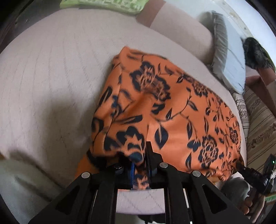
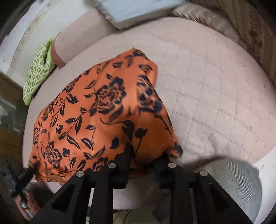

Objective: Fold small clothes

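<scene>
An orange garment with a black flower print [image 1: 172,106] [image 2: 96,110] lies partly lifted on a pale quilted bed cover [image 1: 51,77] [image 2: 215,86]. My left gripper [image 1: 136,155] is shut on the garment's near edge, and a strip of the cloth hangs down between its fingers. In the right wrist view that same left gripper [image 2: 29,169] pinches the cloth's left corner. My right gripper [image 2: 143,155] has bunched cloth between its fingers at the near edge, and the cloth rises toward it like a tent. The left wrist view shows the right gripper [image 1: 241,165] at the cloth's right corner.
A green patterned cushion [image 1: 103,5] [image 2: 38,72] and a grey-white pillow [image 1: 229,60] [image 2: 138,12] lie at the far side. Striped fabric [image 1: 258,120] borders the cover. A person's grey trouser leg [image 2: 232,186] and a hand [image 2: 25,206] are close by.
</scene>
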